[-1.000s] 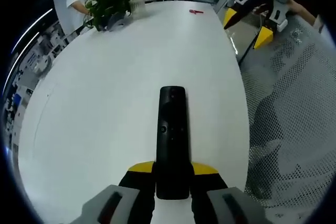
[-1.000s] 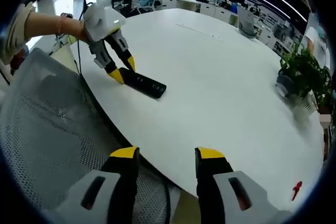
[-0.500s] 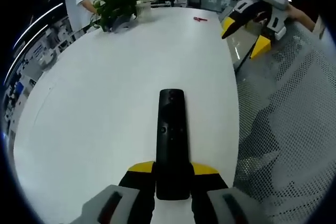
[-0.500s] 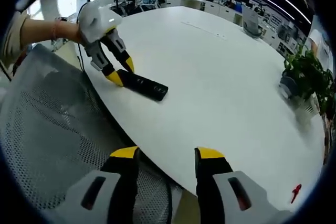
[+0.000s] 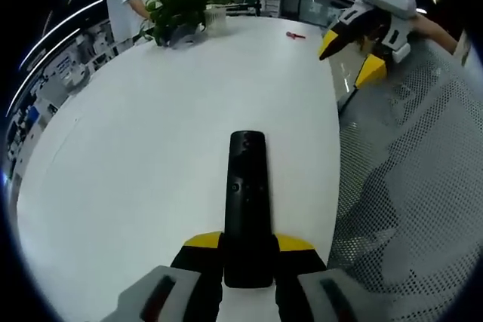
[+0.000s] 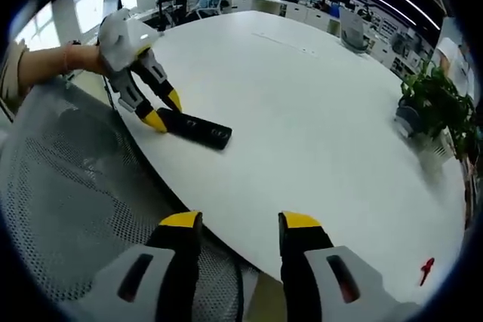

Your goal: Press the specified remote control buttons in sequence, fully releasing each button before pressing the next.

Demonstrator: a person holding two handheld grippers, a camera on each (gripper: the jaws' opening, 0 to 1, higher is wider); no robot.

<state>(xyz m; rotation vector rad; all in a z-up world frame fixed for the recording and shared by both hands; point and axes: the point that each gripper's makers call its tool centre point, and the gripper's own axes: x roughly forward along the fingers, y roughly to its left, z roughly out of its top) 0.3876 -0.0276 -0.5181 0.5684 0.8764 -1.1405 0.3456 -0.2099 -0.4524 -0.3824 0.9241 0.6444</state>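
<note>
Left gripper view: potted plant point(image 5: 179, 7) far left on the white table point(image 5: 151, 133). Black remote control point(image 5: 247, 201) lies flat near the table's edge, its near end clamped between the left gripper point(image 5: 248, 256) jaws. Small red object point(image 5: 296, 34) sits further along the table. Right gripper point(image 5: 355, 58) hangs over the mesh chair point(image 5: 415, 171), jaws parted, nothing in them.

Right gripper view: left gripper point(image 6: 160, 111) clamps remote control point(image 6: 195, 127) at the table point(image 6: 302, 111) edge.
</note>
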